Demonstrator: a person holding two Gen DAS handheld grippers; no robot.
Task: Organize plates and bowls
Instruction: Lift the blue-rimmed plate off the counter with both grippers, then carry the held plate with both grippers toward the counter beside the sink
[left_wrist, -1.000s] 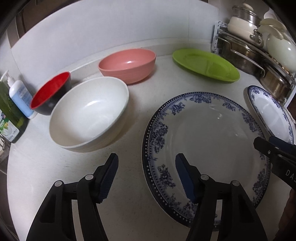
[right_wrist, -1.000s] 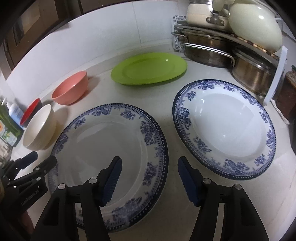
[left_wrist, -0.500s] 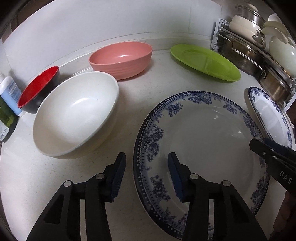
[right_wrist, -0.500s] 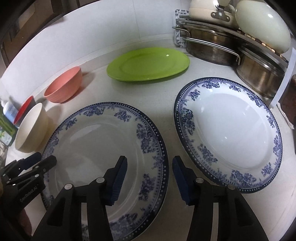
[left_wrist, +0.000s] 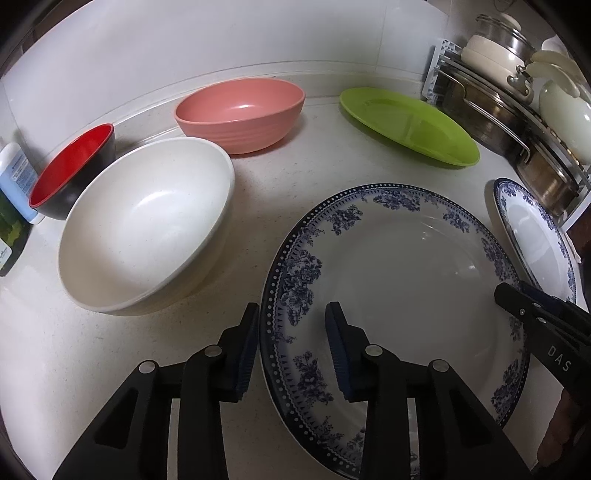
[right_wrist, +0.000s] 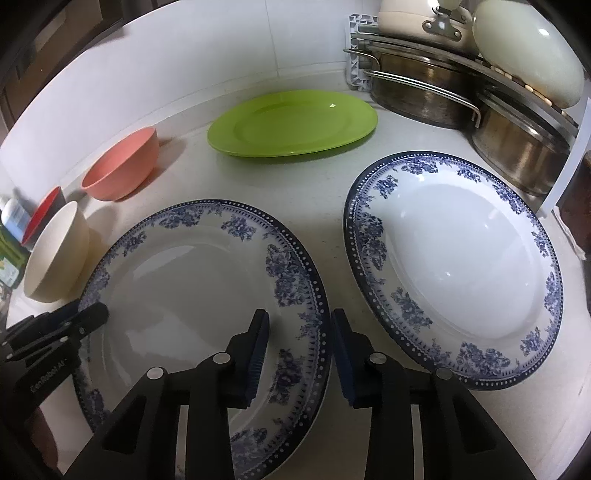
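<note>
The left tool (left_wrist: 290, 345) stood released, its two blue-padded fingers straddling the left rim of the near plate (left_wrist: 399, 295), one finger outside the rim over the worktop (left_wrist: 110, 369) and one over the plate's patterned border. Whether the pads touched the rim could not be told. The right tool (right_wrist: 299, 350) was likewise released and straddled the opposite, right-hand rim of the same plate (right_wrist: 192, 288), one finger over the plate and the other in the gap beside the second blue-patterned plate (right_wrist: 454, 266). That second plate lay flat just to the right, close to the first but apart from it.

A white bowl (left_wrist: 147, 232) sat just left of the near plate, with a red and black bowl (left_wrist: 70, 170) behind it and a pink bowl (left_wrist: 240, 114) further back. A green plate (left_wrist: 410, 123) lay near the wall, beside a rack of metal pots (right_wrist: 436, 92).
</note>
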